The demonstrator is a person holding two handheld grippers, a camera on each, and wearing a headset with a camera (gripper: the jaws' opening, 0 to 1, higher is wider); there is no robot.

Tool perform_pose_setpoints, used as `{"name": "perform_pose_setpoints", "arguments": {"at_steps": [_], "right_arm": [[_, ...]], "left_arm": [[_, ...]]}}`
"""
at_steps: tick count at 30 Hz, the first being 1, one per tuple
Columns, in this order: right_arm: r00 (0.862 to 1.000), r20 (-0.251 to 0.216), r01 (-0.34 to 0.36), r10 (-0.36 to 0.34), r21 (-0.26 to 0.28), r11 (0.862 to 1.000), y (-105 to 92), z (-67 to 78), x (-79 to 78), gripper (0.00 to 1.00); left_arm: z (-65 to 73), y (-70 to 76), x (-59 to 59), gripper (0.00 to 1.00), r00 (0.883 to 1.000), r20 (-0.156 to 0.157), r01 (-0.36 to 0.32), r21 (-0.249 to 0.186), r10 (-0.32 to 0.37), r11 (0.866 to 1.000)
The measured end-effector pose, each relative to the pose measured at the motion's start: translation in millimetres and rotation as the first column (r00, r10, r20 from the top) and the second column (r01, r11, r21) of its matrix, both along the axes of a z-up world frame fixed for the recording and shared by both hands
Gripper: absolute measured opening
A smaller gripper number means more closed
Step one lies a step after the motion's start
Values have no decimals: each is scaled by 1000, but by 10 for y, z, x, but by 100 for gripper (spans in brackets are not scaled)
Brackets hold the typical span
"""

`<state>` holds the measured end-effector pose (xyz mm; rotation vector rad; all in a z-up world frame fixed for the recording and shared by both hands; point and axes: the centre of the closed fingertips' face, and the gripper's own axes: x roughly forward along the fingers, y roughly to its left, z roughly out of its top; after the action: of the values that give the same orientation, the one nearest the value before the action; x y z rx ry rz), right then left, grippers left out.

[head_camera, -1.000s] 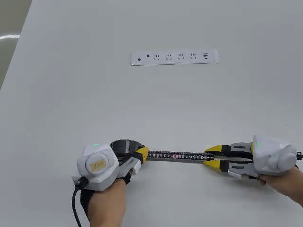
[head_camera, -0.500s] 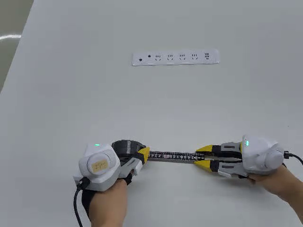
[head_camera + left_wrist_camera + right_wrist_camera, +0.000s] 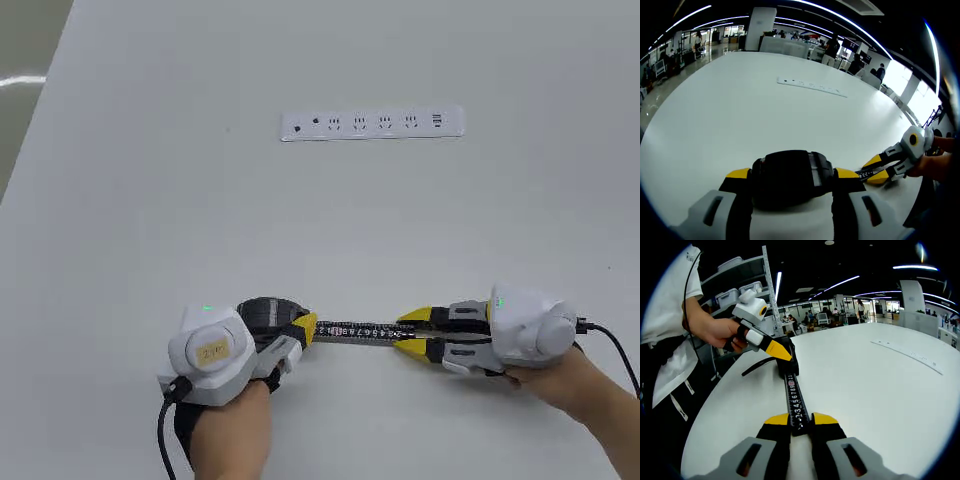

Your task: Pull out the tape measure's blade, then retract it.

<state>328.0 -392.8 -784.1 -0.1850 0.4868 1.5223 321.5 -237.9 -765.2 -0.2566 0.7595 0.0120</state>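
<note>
**Blade out a short way, both tools locked on, wide table to work with**

Head view first. The left tool (image 3: 300,327) is clamped around the tape measure case (image 3: 264,311) at lower left of the frame. The right tool (image 3: 410,333) is pinched shut on the far end of the blade (image 3: 360,329) at lower centre. The blade runs level between them, low over the white table (image 3: 300,220). A power strip (image 3: 372,123) lies well apart at upper centre, with nothing between it and the work. The table's left edge shows in the upper left corner, far from the hands.

Left gripper view now. The dark case (image 3: 790,177) sits squarely between the yellow-tipped jaws, a chunky, rigid body that looks to me like a sure hold. The other tool shows at right, closed on the blade's tip.

Right gripper view. The numbered blade (image 3: 794,400) runs straight up the frame from the closed jaws to the case (image 3: 788,365). I judge it thin, light and slick, stiff along its length but quick to kink if twisted. It is likely spring-loaded too, so the end is the place to hold it, feeding it back slowly. The table edge curves past at left, near the case; the open room lies to the right.
</note>
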Motion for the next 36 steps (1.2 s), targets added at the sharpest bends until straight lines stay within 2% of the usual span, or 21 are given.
{"name": "perform_pose_setpoints", "arguments": {"at_steps": [36], "right_arm": [[999,10,-35,35,22,999,445,4,-56,14]], "left_arm": [[6,-1,0,61,1000,1,-1,-1,1,1000]]}}
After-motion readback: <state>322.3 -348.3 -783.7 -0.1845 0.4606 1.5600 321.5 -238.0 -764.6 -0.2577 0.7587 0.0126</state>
